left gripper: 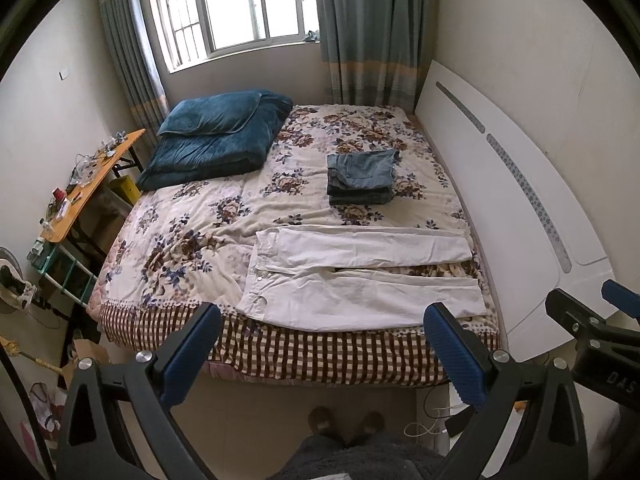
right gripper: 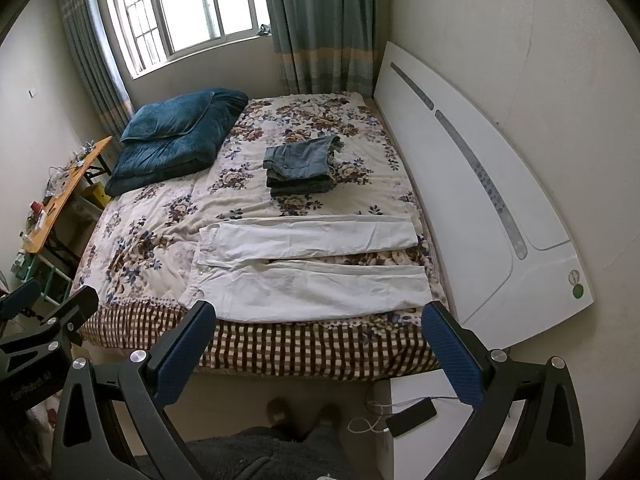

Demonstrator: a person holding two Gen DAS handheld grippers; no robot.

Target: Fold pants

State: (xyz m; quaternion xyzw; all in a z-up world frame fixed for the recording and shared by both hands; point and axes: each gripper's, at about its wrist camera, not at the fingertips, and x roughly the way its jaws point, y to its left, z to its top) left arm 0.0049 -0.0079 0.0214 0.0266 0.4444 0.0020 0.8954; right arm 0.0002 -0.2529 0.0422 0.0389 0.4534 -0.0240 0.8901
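White pants (left gripper: 360,276) flat on bed (left gripper: 208,216); phone (right gripper: 412,416) only in right view.

flat-laid cotton pants (left gripper: 360,280): plain off-white
folded denim stack (left gripper: 360,178): faded blue
quilted bedspread (left gripper: 192,224): cream, brown-blue flowers, checked border
plush folded blanket (left gripper: 216,136): teal
long curtains (left gripper: 360,28): grey-green, beige band

Looking down from the foot side, well back; both wrist views sharing the whole bed (left gripper: 280,344), window (right gripper: 180,4) beyond.
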